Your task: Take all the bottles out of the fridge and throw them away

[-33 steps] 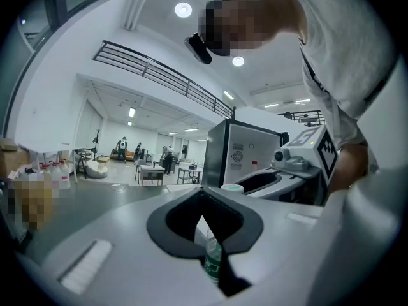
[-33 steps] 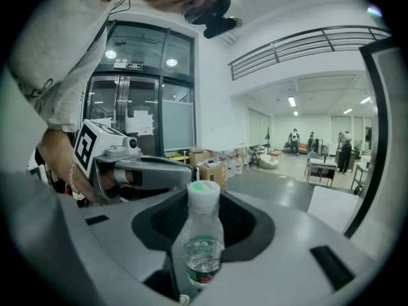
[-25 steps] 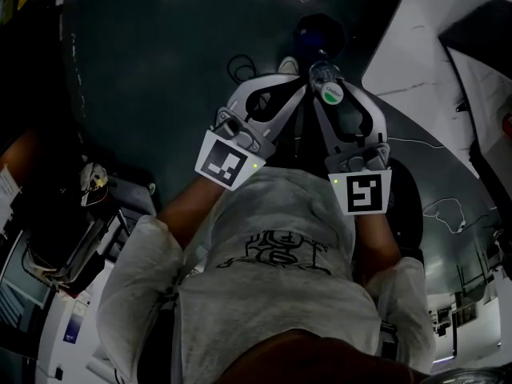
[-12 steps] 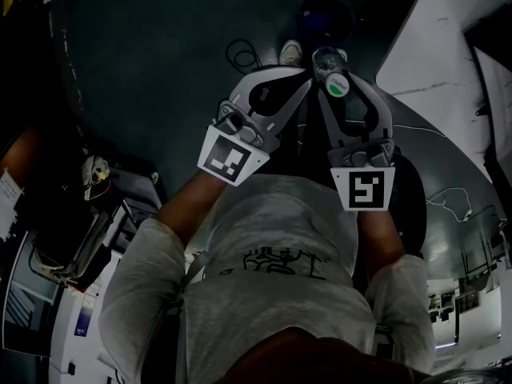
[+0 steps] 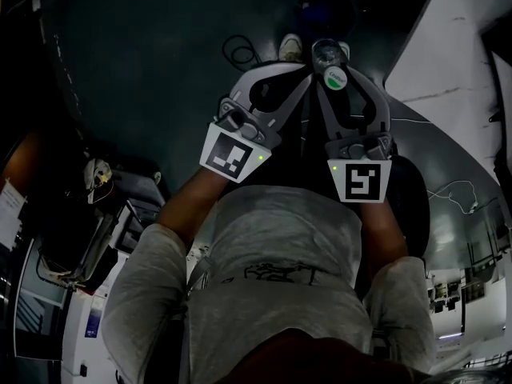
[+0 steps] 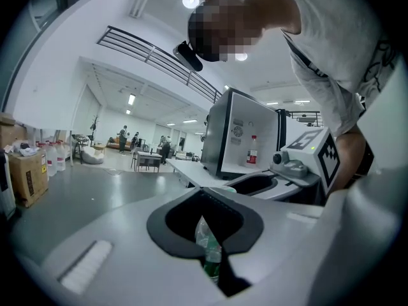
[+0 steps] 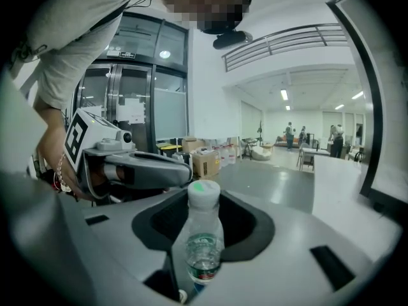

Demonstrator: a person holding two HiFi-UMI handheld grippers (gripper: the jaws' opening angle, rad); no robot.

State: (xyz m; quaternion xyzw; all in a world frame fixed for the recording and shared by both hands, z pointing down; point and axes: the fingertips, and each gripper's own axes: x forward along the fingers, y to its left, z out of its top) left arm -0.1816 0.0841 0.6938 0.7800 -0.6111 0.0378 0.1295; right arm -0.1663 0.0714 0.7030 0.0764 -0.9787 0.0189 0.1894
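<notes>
left gripper [image 6: 204,203]: 1 bottle [image 6: 209,255] | right gripper [image 7: 204,199]: 1 bottle [image 7: 204,247] | fridge [image 6: 217,139]: 1 bottle [image 6: 253,150]

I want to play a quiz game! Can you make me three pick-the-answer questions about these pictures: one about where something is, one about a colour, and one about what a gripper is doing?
1. Where is the red-label bottle?
A. On the floor
B. In the fridge
C. On a chair

2. What colour is the cap of the bottle in the right gripper?
A. White with green
B. Yellow
C. Black

3. What is the right gripper doing?
A. Open and empty
B. Holding a cup
C. Shut on the bottle

Answers:
1 B: the left gripper view shows it standing inside the fridge's white interior.
2 A: the right gripper view shows a white cap with a green patch on top.
3 C: the bottle stands upright between its jaws.
</notes>
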